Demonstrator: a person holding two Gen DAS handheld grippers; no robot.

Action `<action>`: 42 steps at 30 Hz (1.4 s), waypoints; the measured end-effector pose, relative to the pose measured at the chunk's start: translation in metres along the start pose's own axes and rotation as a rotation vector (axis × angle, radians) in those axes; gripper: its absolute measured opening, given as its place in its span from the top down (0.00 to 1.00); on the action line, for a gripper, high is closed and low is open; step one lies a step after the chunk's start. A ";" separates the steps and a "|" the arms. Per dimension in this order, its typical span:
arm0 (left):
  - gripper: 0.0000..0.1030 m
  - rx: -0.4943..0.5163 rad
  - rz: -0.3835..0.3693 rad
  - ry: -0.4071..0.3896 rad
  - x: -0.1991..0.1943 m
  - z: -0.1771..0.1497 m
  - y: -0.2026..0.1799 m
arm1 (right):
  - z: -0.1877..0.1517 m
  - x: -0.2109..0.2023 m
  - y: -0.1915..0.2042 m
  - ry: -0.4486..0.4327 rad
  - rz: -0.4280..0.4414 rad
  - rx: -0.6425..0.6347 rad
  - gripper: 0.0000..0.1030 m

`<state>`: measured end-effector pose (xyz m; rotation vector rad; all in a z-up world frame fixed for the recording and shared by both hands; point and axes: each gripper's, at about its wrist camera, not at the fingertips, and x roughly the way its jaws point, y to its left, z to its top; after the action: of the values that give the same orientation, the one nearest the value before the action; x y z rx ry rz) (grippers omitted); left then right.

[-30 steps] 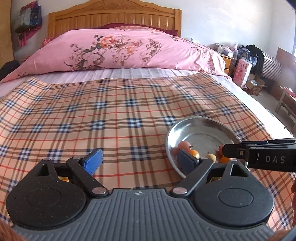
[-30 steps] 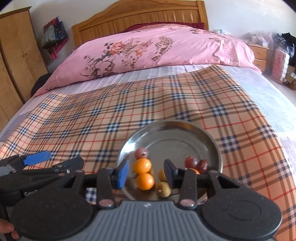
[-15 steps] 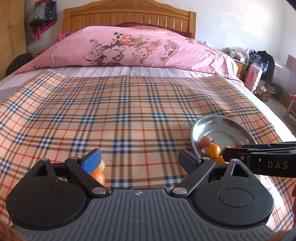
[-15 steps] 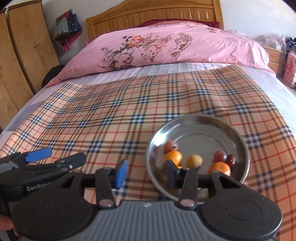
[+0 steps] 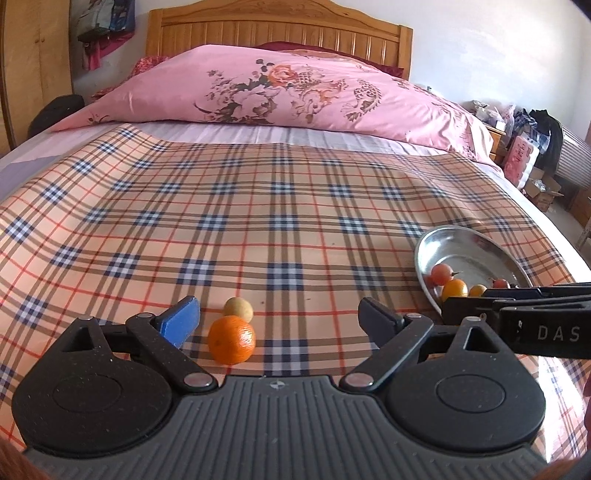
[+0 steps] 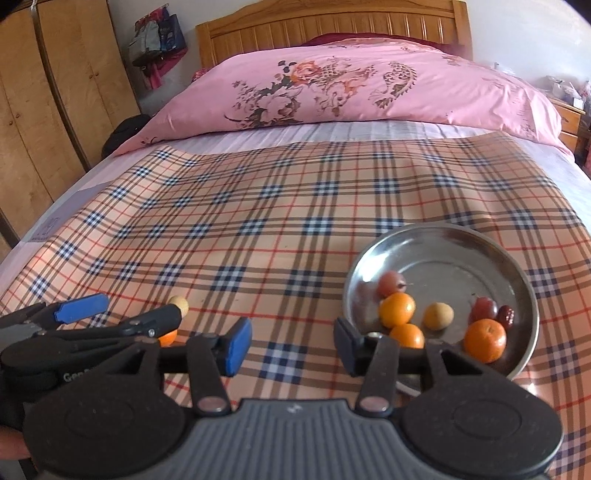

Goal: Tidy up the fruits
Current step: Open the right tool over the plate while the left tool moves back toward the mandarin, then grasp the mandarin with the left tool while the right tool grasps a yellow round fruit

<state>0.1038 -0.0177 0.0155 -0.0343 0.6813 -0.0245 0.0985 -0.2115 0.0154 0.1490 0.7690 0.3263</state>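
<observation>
An orange and a small tan fruit lie on the plaid cloth, between the fingers of my open, empty left gripper. A steel plate at the right holds several fruits: oranges, a tan fruit, reddish ones and a dark red date. My right gripper is open and empty, just left of the plate's near rim. The left gripper shows in the right wrist view, over the loose orange. The plate also shows in the left wrist view.
The cloth covers a bed with a pink floral quilt and wooden headboard at the far end. A wooden wardrobe stands left. Boxes and clutter lie on the floor right of the bed.
Both grippers have moved left. The plate has slid to the right in both views, and the loose orange and tan fruit have come into view between the left fingers.
</observation>
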 end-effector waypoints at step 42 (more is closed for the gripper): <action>0.28 -0.056 0.031 0.125 0.079 -0.033 0.058 | -0.010 0.058 0.032 0.099 0.044 -0.052 0.45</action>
<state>0.1450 0.0366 -0.0615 -0.0767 0.8075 0.0223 0.1231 -0.1617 -0.0221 0.1020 0.8550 0.3975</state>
